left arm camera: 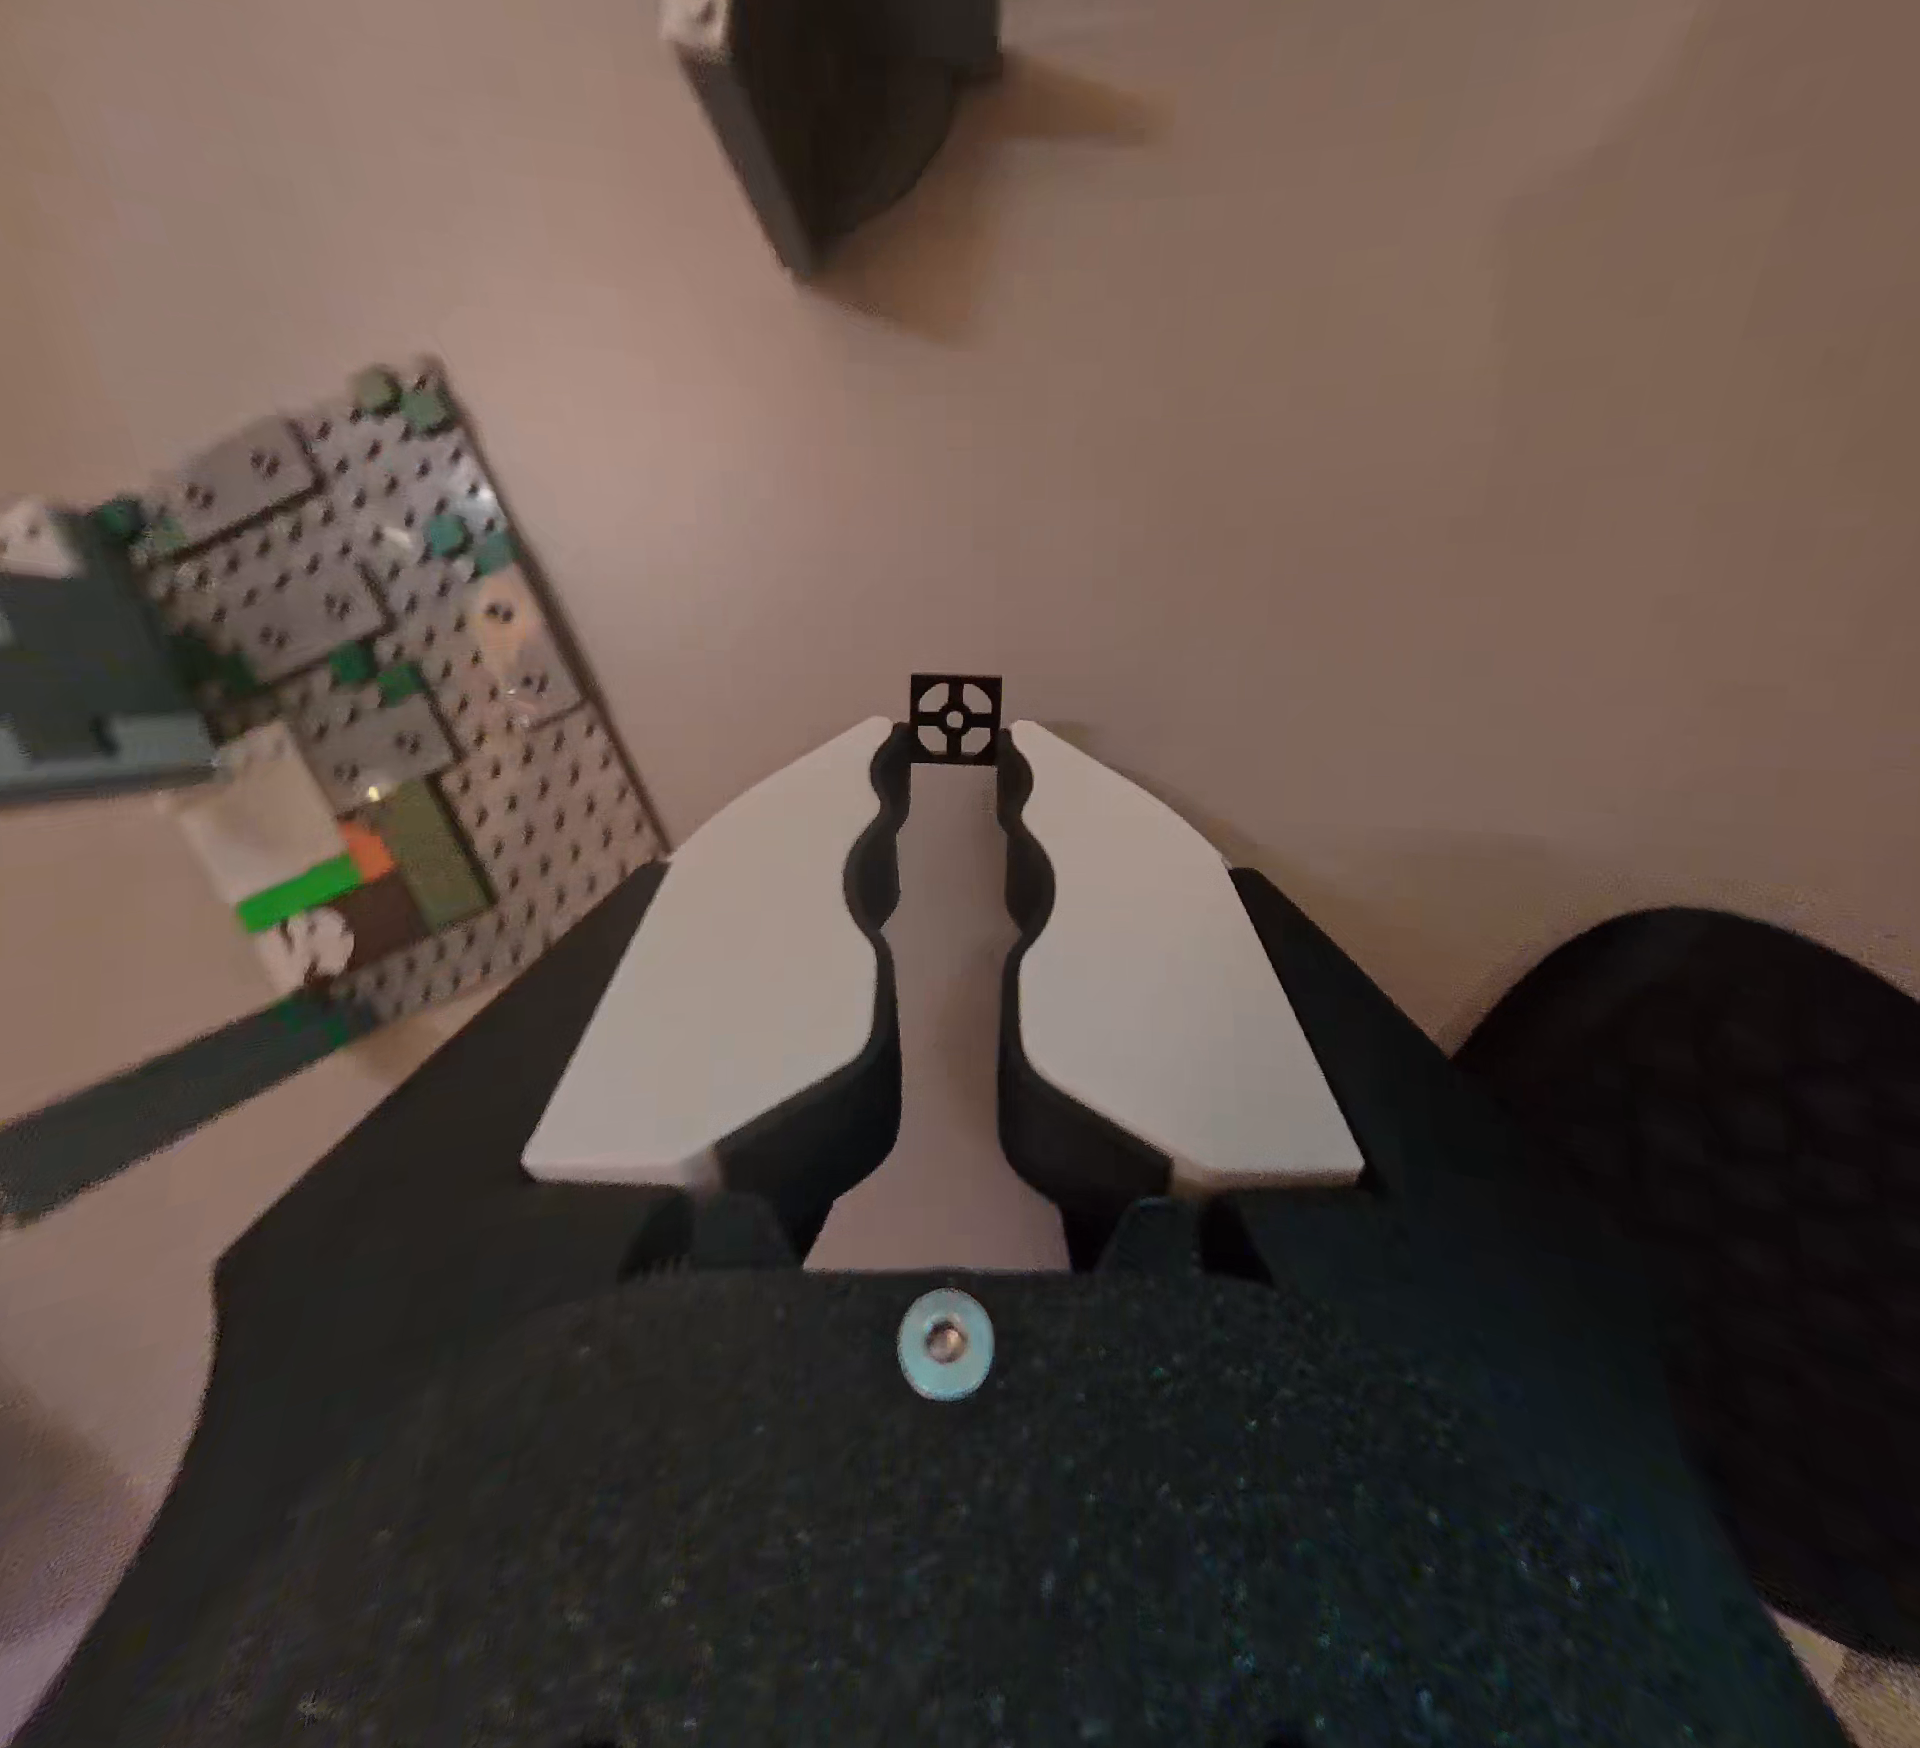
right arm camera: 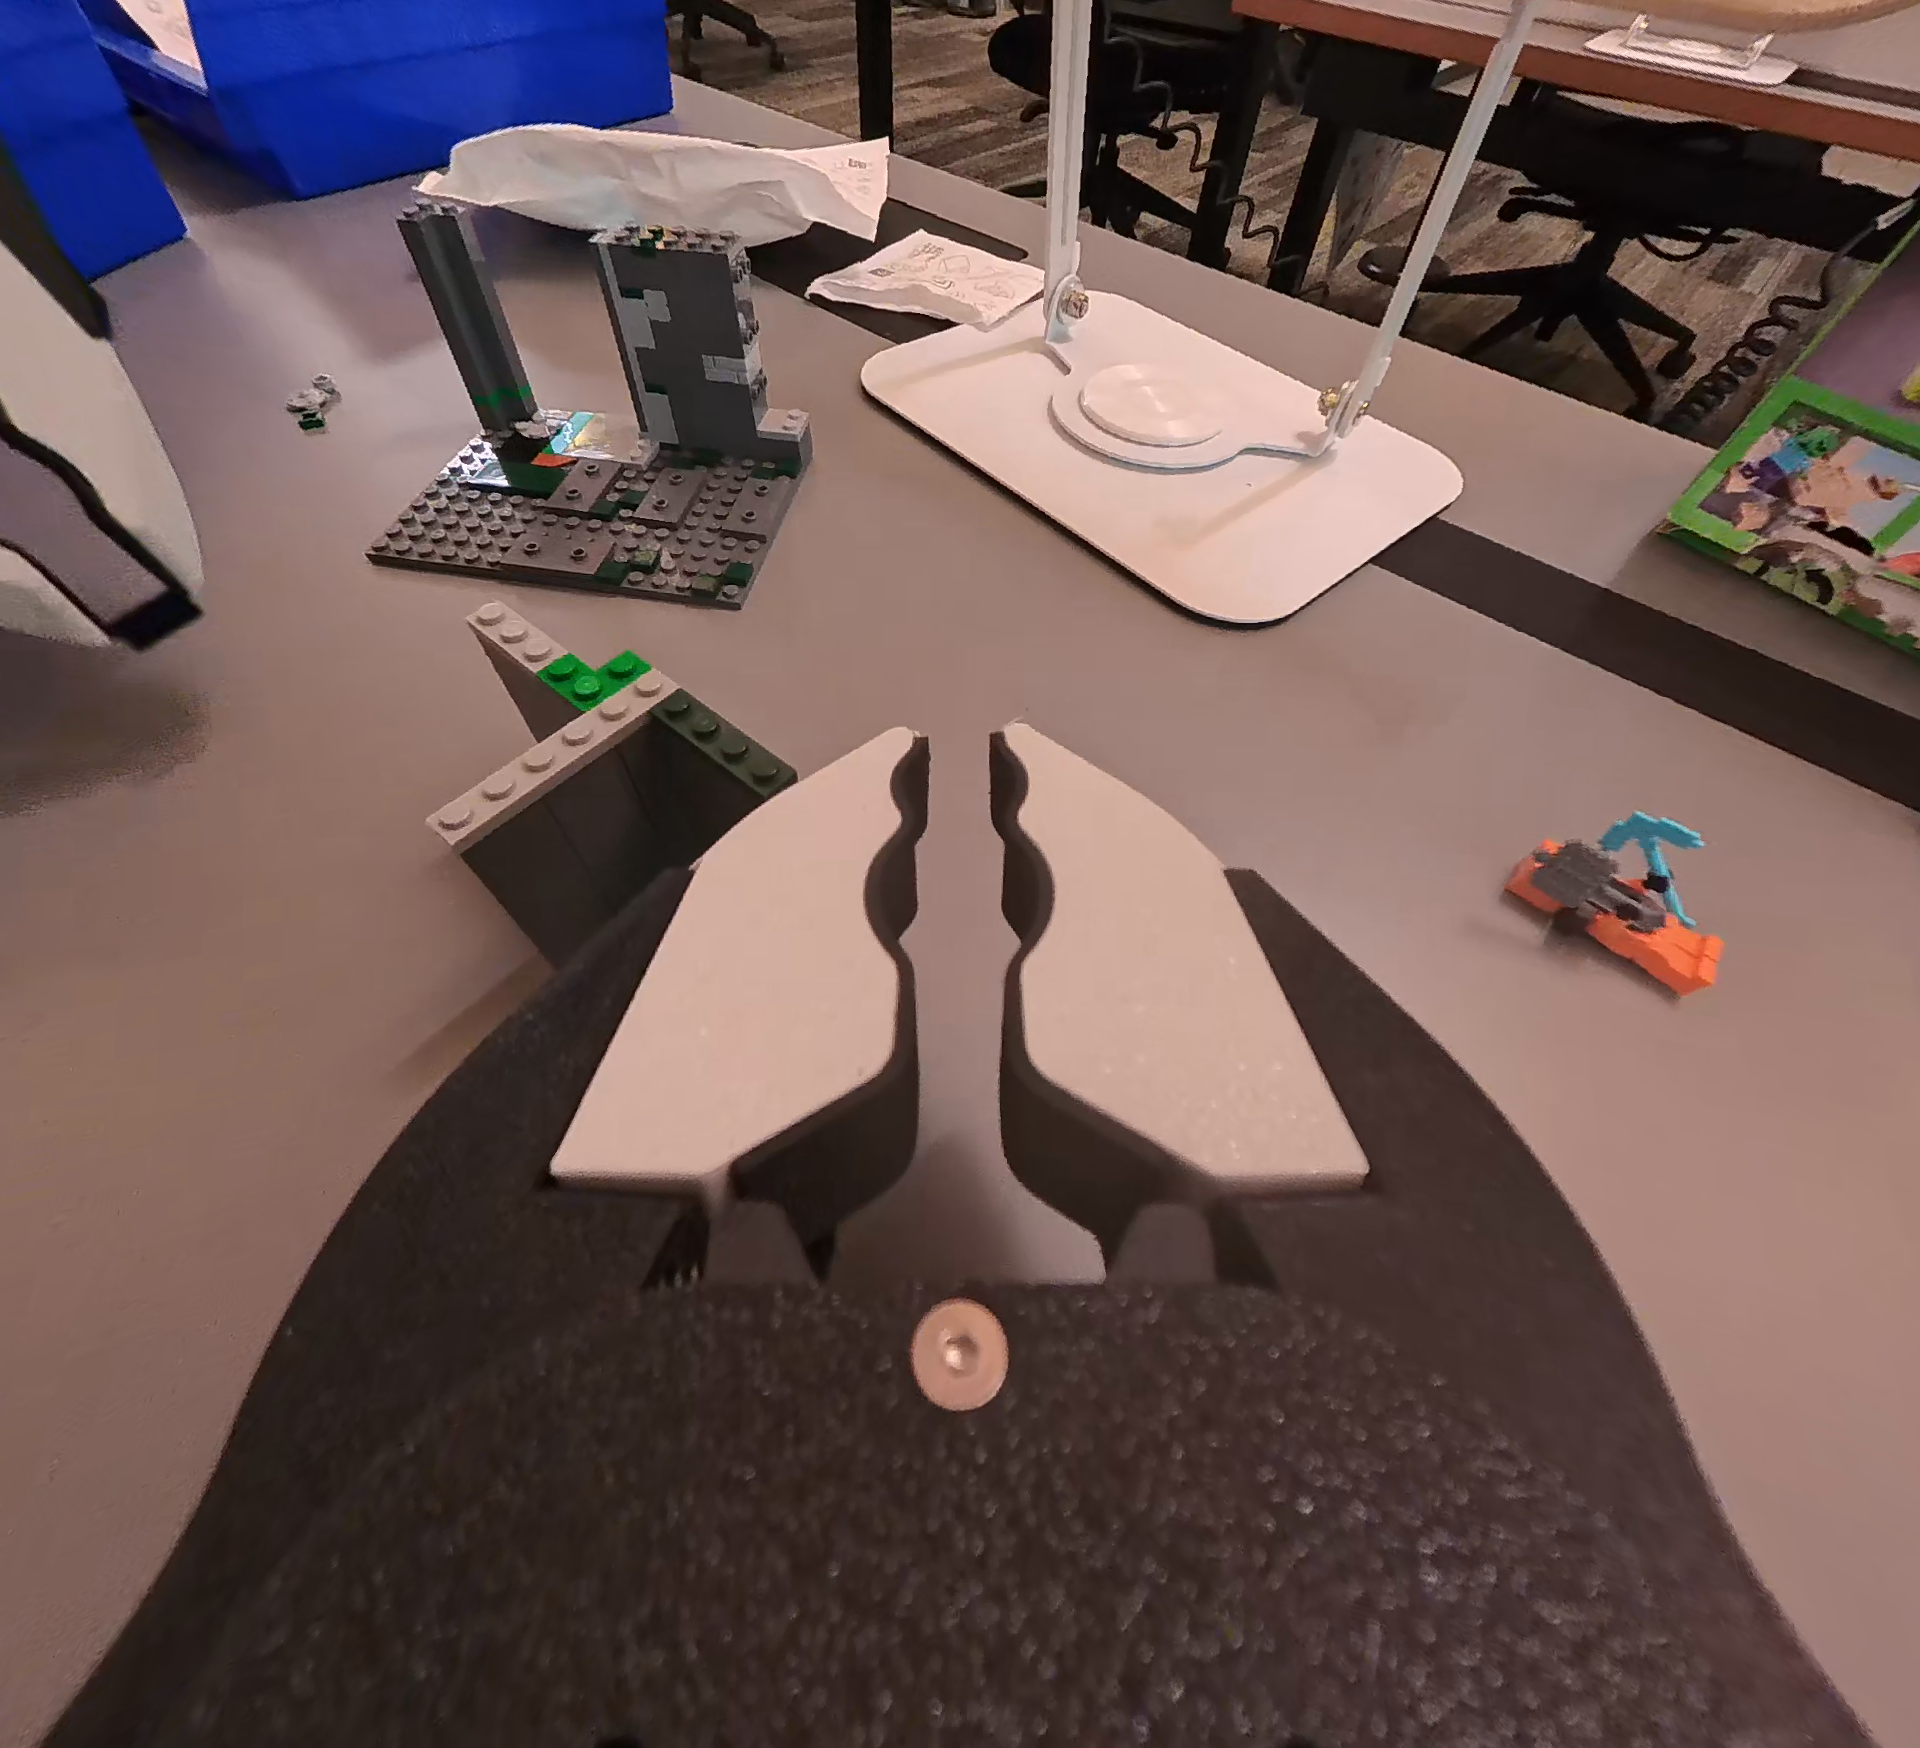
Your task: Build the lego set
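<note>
My left gripper (left arm camera: 956, 742) points down at the table and is shut on a small black square lego piece (left arm camera: 956, 719) held at its fingertips. To its left lies the grey studded baseplate build (left arm camera: 416, 659); a dark grey corner wall section (left arm camera: 831, 36) lies ahead. In the right wrist view, the baseplate (right arm camera: 499, 535) carries two grey towers (right arm camera: 686, 348). The corner wall section (right arm camera: 582, 794), topped with light grey and green plates, stands just left of my right gripper (right arm camera: 956, 742). My right gripper is slightly open and empty above the table. The left gripper (right arm camera: 94, 493) shows at the left edge.
A white lamp stand base (right arm camera: 1164, 451) stands behind right. A small orange build with a cyan tool (right arm camera: 1610, 909) lies at right. Blue bins (right arm camera: 416, 36), crumpled paper bags (right arm camera: 665, 181), a green lego box (right arm camera: 1808, 514) and tiny loose pieces (right arm camera: 315, 399) ring the table. The left gripper's tips are roughly 20 cm from the right gripper's.
</note>
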A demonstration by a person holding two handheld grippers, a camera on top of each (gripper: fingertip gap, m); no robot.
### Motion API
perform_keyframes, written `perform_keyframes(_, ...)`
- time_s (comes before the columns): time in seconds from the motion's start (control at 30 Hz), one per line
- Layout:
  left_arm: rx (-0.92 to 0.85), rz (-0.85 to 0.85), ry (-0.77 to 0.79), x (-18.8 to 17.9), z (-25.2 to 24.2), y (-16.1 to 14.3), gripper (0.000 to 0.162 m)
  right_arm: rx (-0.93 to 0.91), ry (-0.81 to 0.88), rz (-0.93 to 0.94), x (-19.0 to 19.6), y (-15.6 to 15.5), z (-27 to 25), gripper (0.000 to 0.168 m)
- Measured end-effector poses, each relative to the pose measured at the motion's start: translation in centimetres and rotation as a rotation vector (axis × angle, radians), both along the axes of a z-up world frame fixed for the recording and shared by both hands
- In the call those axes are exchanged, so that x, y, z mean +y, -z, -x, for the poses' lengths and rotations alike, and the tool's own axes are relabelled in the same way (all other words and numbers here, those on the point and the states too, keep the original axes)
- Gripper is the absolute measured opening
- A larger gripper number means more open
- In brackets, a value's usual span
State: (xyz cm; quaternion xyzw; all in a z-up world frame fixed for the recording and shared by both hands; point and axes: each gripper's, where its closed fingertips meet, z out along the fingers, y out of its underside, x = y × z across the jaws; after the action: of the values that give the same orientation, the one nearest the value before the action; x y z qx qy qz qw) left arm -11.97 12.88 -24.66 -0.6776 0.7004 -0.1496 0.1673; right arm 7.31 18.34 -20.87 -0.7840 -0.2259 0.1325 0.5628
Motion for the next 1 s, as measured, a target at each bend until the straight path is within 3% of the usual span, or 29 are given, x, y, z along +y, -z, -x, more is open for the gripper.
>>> perform_keyframes(0.4,-0.020,0.081,0.097,-2.6,-4.4,2.4,0.017,0.010,0.004,-0.011,0.1,-0.5,-0.4,0.011)
perform_keyframes(0.6,-0.035,0.096,0.091,-3.2,-4.4,2.8,0.028,0.008,0.002,-0.004,0.1,-0.2,-0.3,0.011)
perform_keyframes(1.0,-0.079,0.101,0.051,-3.7,-2.5,2.7,0.026,0.005,-0.001,0.008,0.1,0.2,-0.2,0.011)
